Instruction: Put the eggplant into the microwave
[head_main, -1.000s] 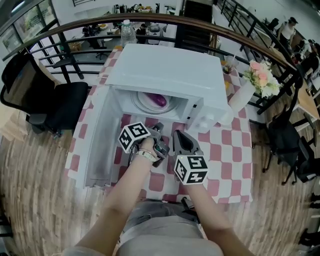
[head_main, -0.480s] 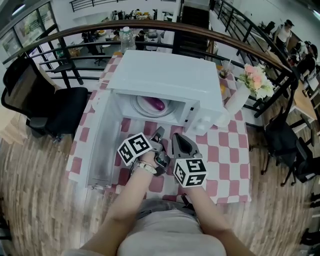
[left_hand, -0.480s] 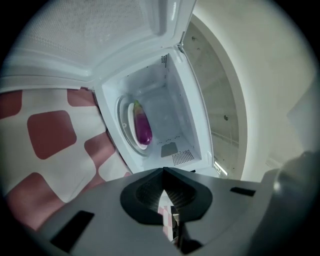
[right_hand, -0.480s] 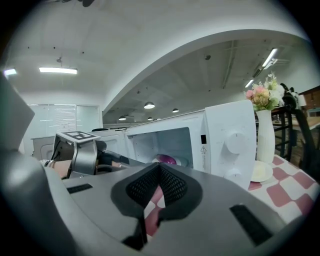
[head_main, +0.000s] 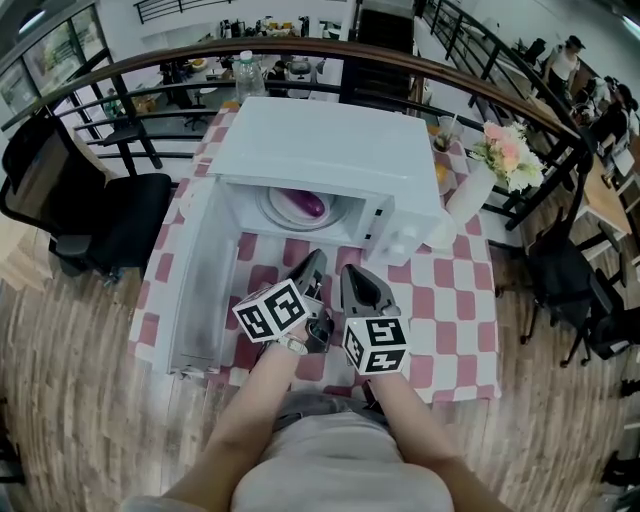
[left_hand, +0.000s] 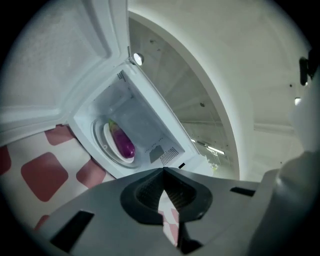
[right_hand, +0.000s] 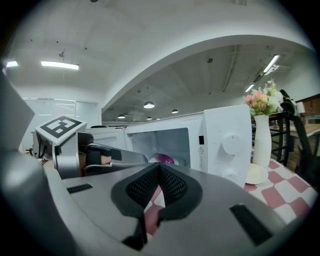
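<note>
A purple eggplant lies on the white turntable plate inside the white microwave. The microwave's door hangs open to the left. The left gripper view shows the eggplant well ahead in the cavity, and the right gripper view shows the eggplant just past the jaw tips. My left gripper hovers in front of the opening, shut and empty. Beside it, my right gripper is also shut with nothing in it. Both grippers are clear of the microwave.
The microwave stands on a table with a red-and-white checked cloth. A white vase of flowers and a small plate sit to its right, and a bottle stands behind it. There is a black chair at the left, with a railing beyond.
My left gripper has risen and rolled, so its marker cube is turned, and its tip now points nearer the microwave opening. The right gripper has stayed put.
</note>
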